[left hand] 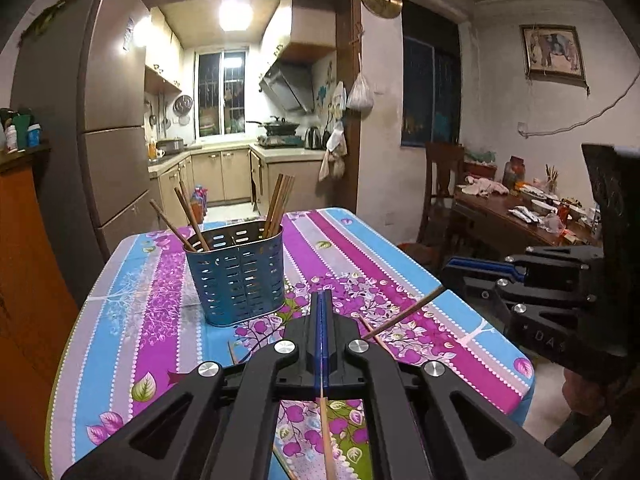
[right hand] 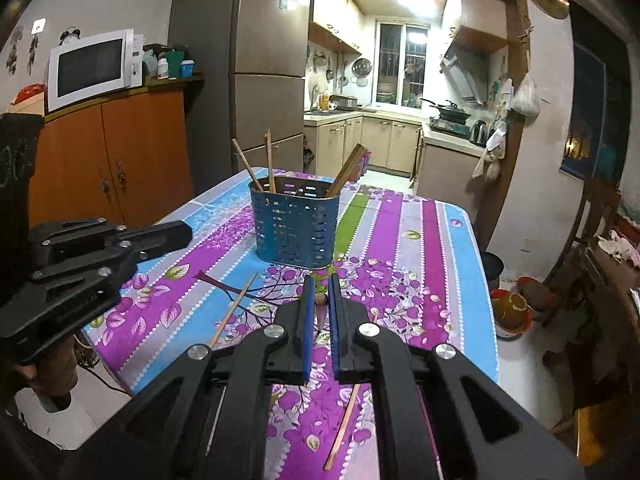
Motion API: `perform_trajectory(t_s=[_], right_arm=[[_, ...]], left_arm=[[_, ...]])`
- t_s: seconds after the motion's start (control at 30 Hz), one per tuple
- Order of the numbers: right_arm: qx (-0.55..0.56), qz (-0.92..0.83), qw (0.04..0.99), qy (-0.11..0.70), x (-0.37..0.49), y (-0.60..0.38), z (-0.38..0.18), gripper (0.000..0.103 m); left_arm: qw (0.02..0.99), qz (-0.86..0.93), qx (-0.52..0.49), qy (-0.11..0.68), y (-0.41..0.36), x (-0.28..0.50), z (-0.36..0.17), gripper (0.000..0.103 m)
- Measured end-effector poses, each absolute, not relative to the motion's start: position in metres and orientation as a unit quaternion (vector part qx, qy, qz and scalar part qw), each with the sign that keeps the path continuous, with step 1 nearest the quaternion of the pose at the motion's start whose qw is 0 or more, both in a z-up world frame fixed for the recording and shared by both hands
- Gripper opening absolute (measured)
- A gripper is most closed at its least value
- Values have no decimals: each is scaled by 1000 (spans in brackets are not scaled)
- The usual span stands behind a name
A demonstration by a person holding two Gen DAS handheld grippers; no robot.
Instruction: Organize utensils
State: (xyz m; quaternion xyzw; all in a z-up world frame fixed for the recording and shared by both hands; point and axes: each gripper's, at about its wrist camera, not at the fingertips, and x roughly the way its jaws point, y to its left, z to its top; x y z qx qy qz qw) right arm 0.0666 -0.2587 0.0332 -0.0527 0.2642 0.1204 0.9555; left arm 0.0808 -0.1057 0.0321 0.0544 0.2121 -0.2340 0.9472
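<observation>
A blue perforated metal holder (left hand: 236,276) (right hand: 296,224) stands on the flowered tablecloth with several wooden chopsticks (left hand: 278,204) upright in it. My left gripper (left hand: 322,312) hovers short of the holder, shut on a chopstick (left hand: 327,432) whose shaft runs back under the jaws. My right gripper (right hand: 322,300) is to its right, pads nearly together on a brown chopstick tip (right hand: 322,312). Each gripper shows in the other's view: the right gripper (left hand: 456,274), the left gripper (right hand: 184,238). Loose chopsticks (left hand: 404,314) (right hand: 234,310) lie or slant over the cloth.
The table (left hand: 460,328) is small, and its right edge drops to the floor. A fridge (left hand: 108,120) and an orange cabinet (right hand: 112,152) with a microwave (right hand: 92,66) stand to the left. A cluttered wooden table (left hand: 520,216) and a chair stand to the right, with bowls on the floor (right hand: 512,312).
</observation>
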Motion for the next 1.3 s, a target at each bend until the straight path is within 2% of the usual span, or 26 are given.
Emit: perform_trajectory(t_s=[0.27, 0.37, 0.5, 0.67, 0.7, 0.73, 0.77, 0.9, 1.17, 1.3], right_arm=[[-49, 127, 956, 258, 67, -259, 32, 5], [-42, 134, 959, 244, 53, -262, 28, 5], [-37, 128, 963, 234, 44, -268, 25, 5], [-25, 128, 964, 233, 41, -269, 23, 5], [-26, 129, 963, 233, 41, -268, 23, 5], [-27, 130, 963, 233, 39, -267, 23, 5], [-28, 132, 963, 233, 38, -265, 24, 5], [-36, 137, 963, 231, 30, -259, 21, 5], [-31, 140, 963, 228, 23, -258, 21, 5], [-31, 141, 963, 228, 22, -257, 21, 5]], left_arm=[[947, -225, 73, 218, -87, 85, 20, 1], [928, -280, 101, 225, -69, 60, -11, 1], [916, -264, 226, 199, -52, -5, -79, 2], [910, -261, 214, 241, -54, -51, -130, 3], [909, -269, 199, 247, -55, -57, -134, 10], [910, -270, 187, 253, -55, -60, -135, 24], [914, -260, 176, 255, -55, -61, -137, 30], [921, -248, 182, 241, -59, -63, -139, 35], [917, -222, 192, 270, -71, -47, -159, 35], [924, -209, 178, 266, -65, -43, -161, 25]])
